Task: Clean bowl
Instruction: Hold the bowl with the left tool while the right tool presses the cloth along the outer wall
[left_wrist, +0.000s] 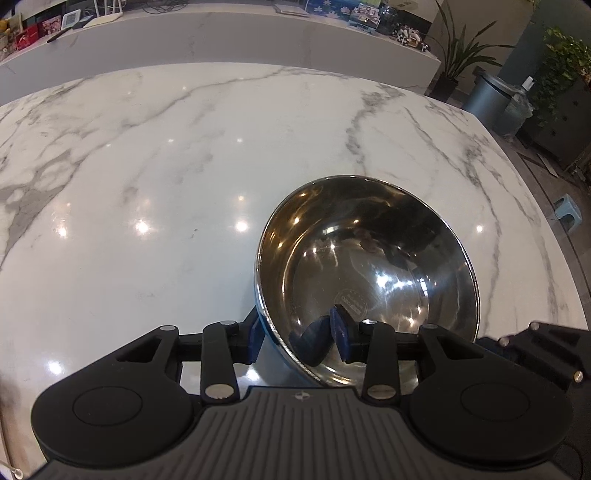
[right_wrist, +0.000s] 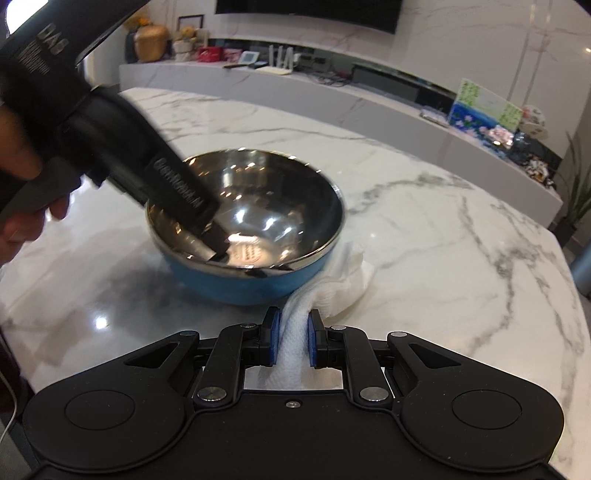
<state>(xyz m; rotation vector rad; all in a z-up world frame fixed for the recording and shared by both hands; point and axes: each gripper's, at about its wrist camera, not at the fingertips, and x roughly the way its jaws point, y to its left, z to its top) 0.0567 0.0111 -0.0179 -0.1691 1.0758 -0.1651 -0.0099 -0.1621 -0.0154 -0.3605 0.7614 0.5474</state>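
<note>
A steel bowl (left_wrist: 369, 266) with a blue outer wall (right_wrist: 240, 288) stands upright on the white marble table (left_wrist: 147, 184). My left gripper (left_wrist: 297, 332) straddles the bowl's near rim, one blue pad outside the wall and the other inside, and neither pad presses on it. In the right wrist view the left gripper (right_wrist: 216, 247) reaches over the bowl's left rim. My right gripper (right_wrist: 293, 328) is shut on a white paper towel (right_wrist: 343, 288), which lies bunched on the table against the bowl's right side.
A person's hand (right_wrist: 22, 206) holds the left gripper at the left edge. Behind the table runs a long marble counter (right_wrist: 332, 96) with boxes and small items. A grey bin (left_wrist: 487, 96), plants and a small stool (left_wrist: 569, 210) stand on the floor beyond the table's right edge.
</note>
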